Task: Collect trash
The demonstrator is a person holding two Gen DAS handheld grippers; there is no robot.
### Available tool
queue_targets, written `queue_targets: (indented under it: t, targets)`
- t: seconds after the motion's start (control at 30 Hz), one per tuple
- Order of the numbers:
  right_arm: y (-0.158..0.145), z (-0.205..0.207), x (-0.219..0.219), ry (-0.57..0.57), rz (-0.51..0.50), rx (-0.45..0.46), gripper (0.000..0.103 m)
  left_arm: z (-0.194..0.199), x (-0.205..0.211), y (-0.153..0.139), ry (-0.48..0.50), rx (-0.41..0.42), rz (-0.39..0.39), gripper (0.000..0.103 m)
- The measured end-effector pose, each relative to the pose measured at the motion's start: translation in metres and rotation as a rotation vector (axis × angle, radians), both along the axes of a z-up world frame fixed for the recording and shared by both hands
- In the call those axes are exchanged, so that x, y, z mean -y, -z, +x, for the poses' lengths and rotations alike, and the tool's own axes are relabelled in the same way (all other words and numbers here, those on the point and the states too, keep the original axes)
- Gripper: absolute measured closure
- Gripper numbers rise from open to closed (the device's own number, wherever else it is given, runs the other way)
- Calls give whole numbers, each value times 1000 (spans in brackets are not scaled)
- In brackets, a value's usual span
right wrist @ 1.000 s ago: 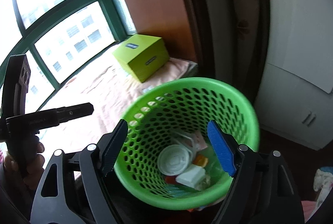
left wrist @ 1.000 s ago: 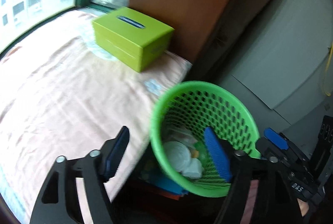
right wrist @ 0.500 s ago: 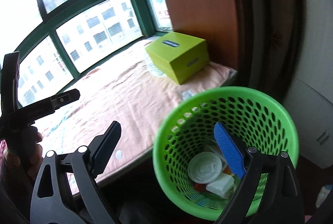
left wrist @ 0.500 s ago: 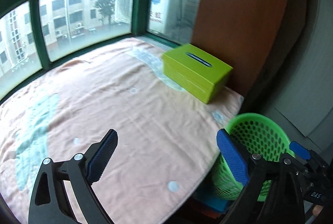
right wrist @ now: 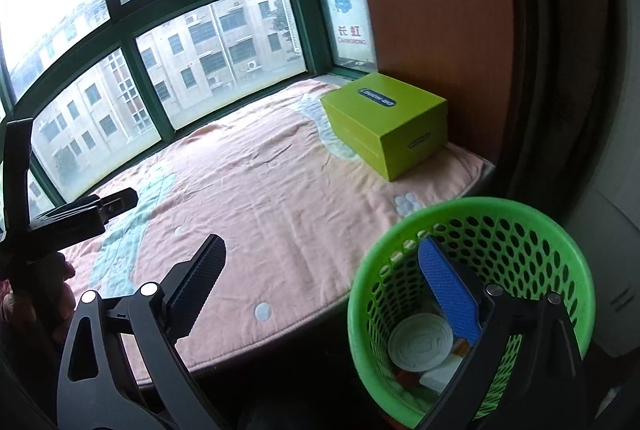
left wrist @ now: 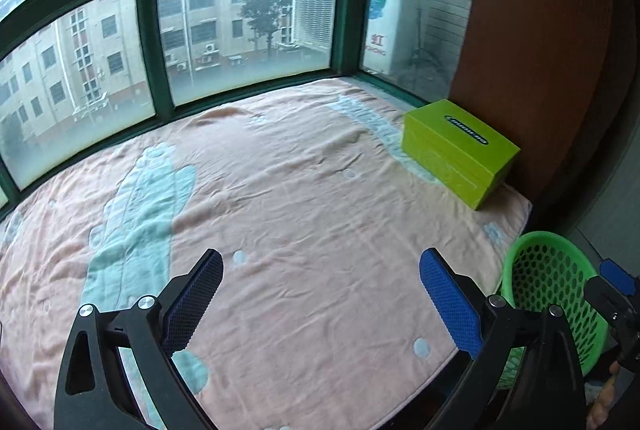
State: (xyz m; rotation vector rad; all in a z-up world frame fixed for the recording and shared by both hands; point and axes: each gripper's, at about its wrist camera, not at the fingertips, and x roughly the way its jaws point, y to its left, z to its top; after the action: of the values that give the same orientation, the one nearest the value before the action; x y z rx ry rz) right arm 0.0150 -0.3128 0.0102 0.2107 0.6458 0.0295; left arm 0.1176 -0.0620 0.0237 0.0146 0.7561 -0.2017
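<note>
Both tongs, left (left wrist: 320, 294) & right (right wrist: 324, 282), opening, empty; green basket (right wrist: 568, 254) trash partly hidden behind right pad.

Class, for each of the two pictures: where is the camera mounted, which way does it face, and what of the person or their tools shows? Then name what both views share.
Left wrist: on the left tongs, looking down across the peach blanket to the windows; fingers wide, nothing between; right tongs at right edge.
Right wrist: on the right tongs, jaws opening, empty, above the green basket with white lid; left tongs and hand at left.
Shared: blanket, green box, basket, windows.
</note>
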Motion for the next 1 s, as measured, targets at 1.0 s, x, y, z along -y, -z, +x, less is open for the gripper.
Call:
queue_targets:
  t: [1.0]
  targets:
    - [-6,26,-57,-84,-77,23,5,-32,-66,-5,-163,43,89,7]
